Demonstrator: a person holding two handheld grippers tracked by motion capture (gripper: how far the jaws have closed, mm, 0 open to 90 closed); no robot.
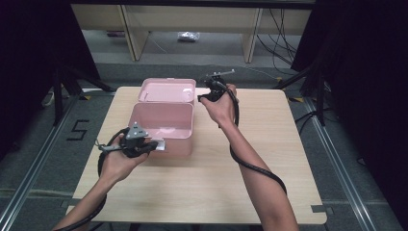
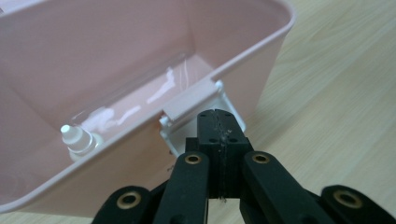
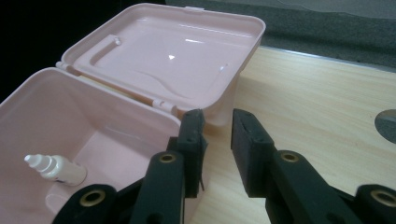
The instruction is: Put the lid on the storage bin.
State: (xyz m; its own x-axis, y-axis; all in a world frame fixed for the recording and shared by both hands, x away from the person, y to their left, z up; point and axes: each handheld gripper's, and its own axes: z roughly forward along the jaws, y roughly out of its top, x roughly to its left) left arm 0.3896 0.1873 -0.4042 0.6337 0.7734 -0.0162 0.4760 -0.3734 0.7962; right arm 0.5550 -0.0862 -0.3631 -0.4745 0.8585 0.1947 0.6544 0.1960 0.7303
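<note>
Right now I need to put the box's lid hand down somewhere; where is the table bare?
The wooden table is bare right of the pink box, past the right gripper, and along the near edge between the forearms. It is crowded at the box front, where the left gripper is shut on the white latch.

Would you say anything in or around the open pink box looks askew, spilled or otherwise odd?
Nothing stands out. The pink box sits upright on the table, its lid hinged fully back, and a small white bottle lies on its side inside, with no spill visible.
</note>
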